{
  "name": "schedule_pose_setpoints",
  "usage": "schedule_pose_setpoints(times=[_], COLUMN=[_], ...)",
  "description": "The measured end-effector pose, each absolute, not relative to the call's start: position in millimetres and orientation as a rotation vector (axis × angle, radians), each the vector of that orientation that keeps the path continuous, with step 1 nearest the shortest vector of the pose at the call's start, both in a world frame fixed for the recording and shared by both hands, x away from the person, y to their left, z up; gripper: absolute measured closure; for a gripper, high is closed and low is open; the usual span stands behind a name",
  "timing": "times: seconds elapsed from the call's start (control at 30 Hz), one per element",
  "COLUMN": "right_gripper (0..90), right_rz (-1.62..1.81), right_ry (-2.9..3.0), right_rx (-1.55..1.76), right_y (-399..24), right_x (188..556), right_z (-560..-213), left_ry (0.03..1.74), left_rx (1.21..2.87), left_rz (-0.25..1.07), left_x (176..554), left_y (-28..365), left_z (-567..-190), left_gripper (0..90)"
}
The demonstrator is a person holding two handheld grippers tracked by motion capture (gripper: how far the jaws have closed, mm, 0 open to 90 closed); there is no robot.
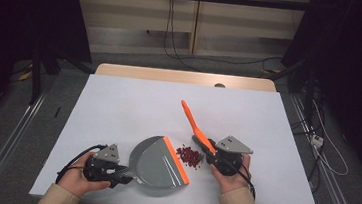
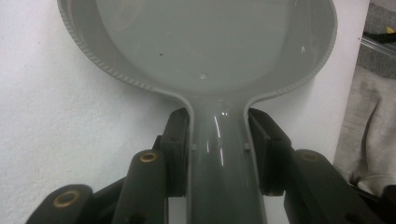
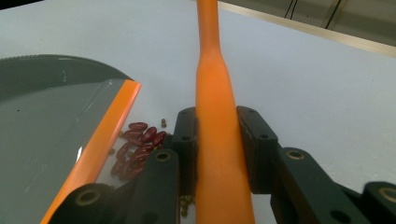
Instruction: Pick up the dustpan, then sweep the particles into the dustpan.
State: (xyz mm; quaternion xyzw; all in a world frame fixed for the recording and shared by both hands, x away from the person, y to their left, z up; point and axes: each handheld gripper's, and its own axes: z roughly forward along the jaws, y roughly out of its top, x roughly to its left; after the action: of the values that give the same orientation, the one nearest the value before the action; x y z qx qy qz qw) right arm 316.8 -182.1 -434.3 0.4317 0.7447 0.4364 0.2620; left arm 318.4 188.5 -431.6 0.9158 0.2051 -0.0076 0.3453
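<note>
A grey dustpan (image 1: 155,165) with an orange front lip (image 1: 176,159) lies flat on the white table near the front edge. My left gripper (image 1: 127,174) is shut on its grey handle (image 2: 219,177), with the pan (image 2: 210,42) spreading out ahead of the jaws. A small pile of red beans (image 1: 190,156) lies on the table just right of the lip. My right gripper (image 1: 209,152) is shut on a long orange handle (image 1: 192,120) that slants up and away to the back left. In the right gripper view the handle (image 3: 212,84) runs between the jaws, with the beans (image 3: 140,144) and the lip (image 3: 100,135) to its left. The tool's head is hidden under the gripper.
The white table top (image 1: 118,106) is bare toward the back and left. A wooden strip (image 1: 186,77) borders its far edge. A few small greenish grains (image 3: 187,203) lie by the red beans. Cables (image 1: 325,151) trail over the floor at the right.
</note>
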Motion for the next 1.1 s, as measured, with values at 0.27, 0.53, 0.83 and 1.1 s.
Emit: schedule_pose_setpoints(times=[0.27, 0.53, 0.83, 1.1], right_gripper=[71.0, 70.9, 70.8, 70.7], right_rz=[1.182, 1.193, 1.195, 1.21], right_ry=[2.016, 2.024, 2.025, 2.024], right_rx=[1.173, 1.167, 1.164, 1.172], right_y=[-180.9, -175.7, -174.2, -173.0], right_x=[316.2, 313.8, 312.4, 311.1], right_z=[-434.4, -434.7, -435.1, -435.6], left_ry=[0.528, 0.524, 0.516, 0.527], left_rx=[2.369, 2.373, 2.382, 2.372], left_rz=[-0.034, -0.034, -0.033, -0.038], left_x=[318.9, 319.2, 319.7, 319.4], left_y=[188.5, 188.6, 189.0, 188.4], left_z=[-432.1, -432.0, -431.8, -432.1], left_gripper=[62.8, 62.7, 62.7, 62.7])
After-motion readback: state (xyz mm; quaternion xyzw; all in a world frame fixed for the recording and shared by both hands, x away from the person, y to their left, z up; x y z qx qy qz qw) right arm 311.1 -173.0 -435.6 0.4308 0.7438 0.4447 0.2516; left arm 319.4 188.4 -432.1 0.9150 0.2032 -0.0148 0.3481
